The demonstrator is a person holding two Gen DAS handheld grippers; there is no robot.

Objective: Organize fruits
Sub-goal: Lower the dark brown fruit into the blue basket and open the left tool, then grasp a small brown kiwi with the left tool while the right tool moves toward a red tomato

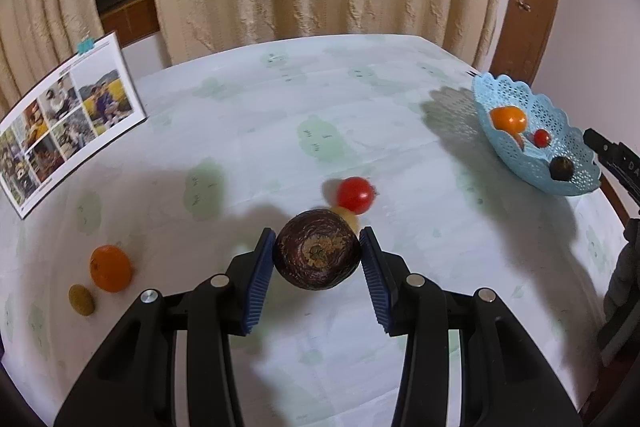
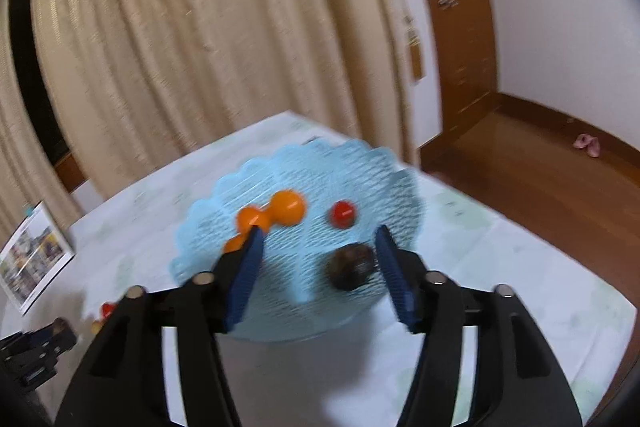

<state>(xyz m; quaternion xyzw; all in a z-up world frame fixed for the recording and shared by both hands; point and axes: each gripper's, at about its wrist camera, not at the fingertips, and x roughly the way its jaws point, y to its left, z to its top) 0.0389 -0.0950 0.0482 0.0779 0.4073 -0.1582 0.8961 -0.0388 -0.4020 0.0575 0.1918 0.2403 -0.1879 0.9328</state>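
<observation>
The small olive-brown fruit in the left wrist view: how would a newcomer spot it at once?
Start at the photo collage card standing at the table's left edge, then drop toward the camera to the orange fruit. The small olive-brown fruit lies just beside it, nearer the edge: dull, smaller, oval.

Counting w/ the blue basket [image 1: 576, 151] as the landmark.

In the basket: 1 orange fruit [image 1: 508, 119] in the left view, though the right view shows approx. 2-3 orange blobs, too blurred to be sure; 1 small red tomato [image 1: 542, 138]; 1 dark round fruit [image 1: 561, 168].

Out on the table [image 1: 260, 115], well left of the basket: 1 red tomato [image 1: 355, 195], 1 small yellowish fruit [image 1: 347, 217] touching it, 1 big dark brown fruit [image 1: 316, 254], 1 orange [image 1: 111, 268], 1 small olive-green fruit [image 1: 81, 300].

Far left of the basket: 1 photo calendar [image 1: 68, 119].

Grippers: 2, one per view.
</observation>
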